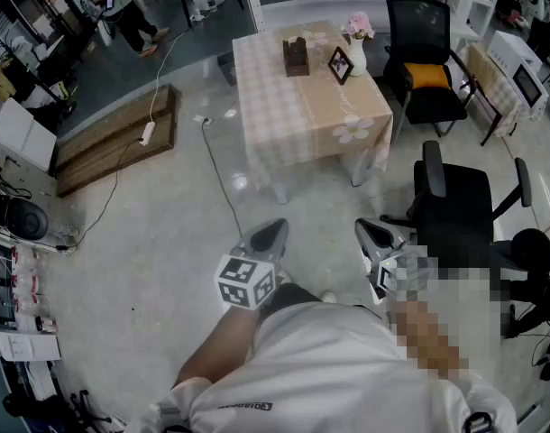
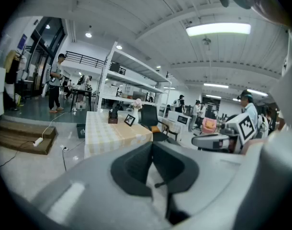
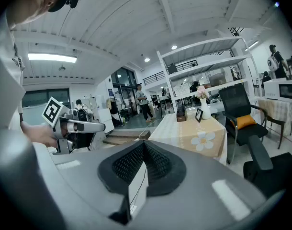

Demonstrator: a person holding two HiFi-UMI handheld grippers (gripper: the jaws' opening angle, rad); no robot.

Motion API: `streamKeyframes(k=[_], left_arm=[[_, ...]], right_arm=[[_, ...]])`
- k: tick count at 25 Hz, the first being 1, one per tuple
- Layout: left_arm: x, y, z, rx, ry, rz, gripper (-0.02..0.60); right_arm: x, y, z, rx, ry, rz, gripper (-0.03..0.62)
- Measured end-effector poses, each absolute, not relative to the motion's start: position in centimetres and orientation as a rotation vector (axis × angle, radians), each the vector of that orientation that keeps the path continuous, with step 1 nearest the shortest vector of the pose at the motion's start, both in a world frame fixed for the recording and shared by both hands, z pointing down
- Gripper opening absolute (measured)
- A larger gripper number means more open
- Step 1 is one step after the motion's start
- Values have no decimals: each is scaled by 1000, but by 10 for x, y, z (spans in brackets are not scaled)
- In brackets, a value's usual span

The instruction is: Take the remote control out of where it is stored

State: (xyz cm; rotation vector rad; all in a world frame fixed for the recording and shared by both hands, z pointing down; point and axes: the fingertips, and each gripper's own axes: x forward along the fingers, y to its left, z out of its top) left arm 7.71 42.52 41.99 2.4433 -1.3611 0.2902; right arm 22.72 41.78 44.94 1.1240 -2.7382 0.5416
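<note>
Left gripper (image 1: 272, 234): jaws together with nothing between them, held close in front of the person's body.
Right gripper (image 1: 371, 234): jaws together as well and empty, beside the left gripper and about level with it.
Remote control: not made out in any view. It is probably in the dark holder box (image 1: 296, 57), which is well ahead of both grippers.
Table (image 1: 293, 124): covered with a checked cloth, straight ahead of the grippers and well apart from them, with bare floor between.
Done so far: nothing, as far as I can judge. The box looks untouched and neither gripper is near it.
Left to do: walk up, reach the box, close on the remote and lift it out.
Head view alone: looks down on the tabletop. The box, a photo frame (image 1: 340, 64) and a flower vase (image 1: 356, 50) stand at the table's far end. A black chair (image 1: 455, 197) is just off the right gripper's outer side.
Gripper views alone: each shows its own jaw pads meeting up close. Each also shows the table from the side — the box is too small there to show its contents.
</note>
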Motion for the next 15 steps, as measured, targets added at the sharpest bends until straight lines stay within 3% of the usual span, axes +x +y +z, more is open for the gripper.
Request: streamKeyframes(k=[15], left_arm=[[79, 426, 414, 2450, -1376, 274, 5]], right_arm=[[229, 415, 448, 1139, -2736, 565, 5]])
